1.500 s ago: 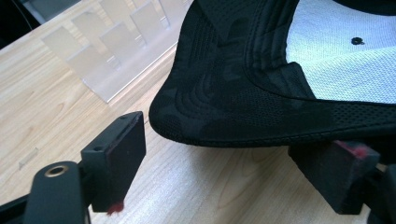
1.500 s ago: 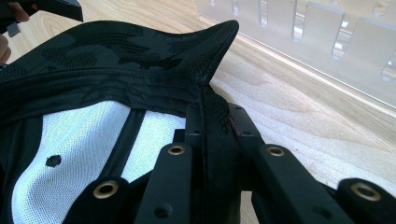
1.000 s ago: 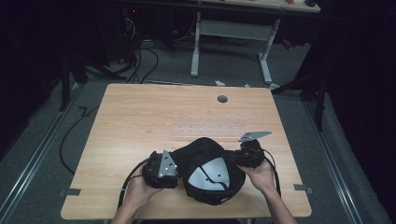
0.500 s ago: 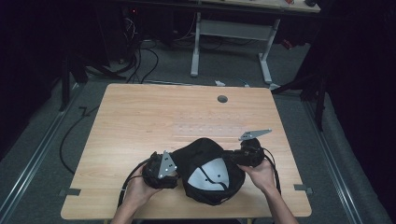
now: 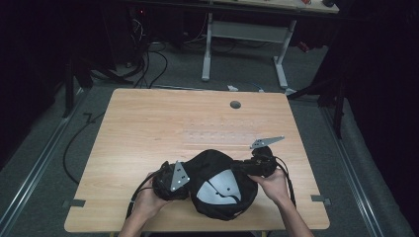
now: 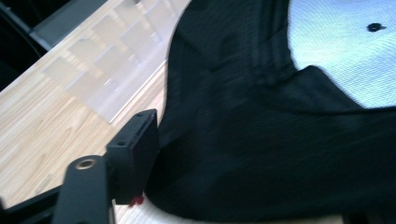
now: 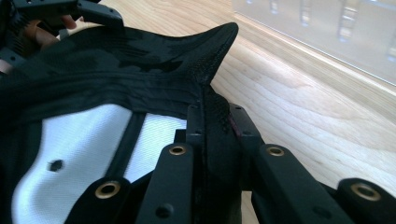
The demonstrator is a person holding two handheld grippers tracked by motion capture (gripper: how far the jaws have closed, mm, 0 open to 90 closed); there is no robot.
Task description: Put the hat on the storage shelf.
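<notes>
A black cap (image 5: 217, 165) lies upside down near the table's front edge, its white lining (image 5: 220, 186) facing up. My right gripper (image 5: 243, 170) is at the cap's right side, shut on the black rim (image 7: 212, 116), which stands pinched between its two fingers. At the cap's left side is my left gripper (image 5: 189, 180). One finger (image 6: 135, 149) shows beside the cap's black cloth (image 6: 261, 140), and the other is hidden by the cap. Its jaws stand wide and have just been closing, with the cap's side between them. A hand holds each gripper.
The wooden table (image 5: 173, 123) stretches bare behind the cap, with a round cable hole (image 5: 235, 104) near its far edge. Beyond it stand a white desk frame (image 5: 242, 34) and cables (image 5: 148, 54) on the dark floor.
</notes>
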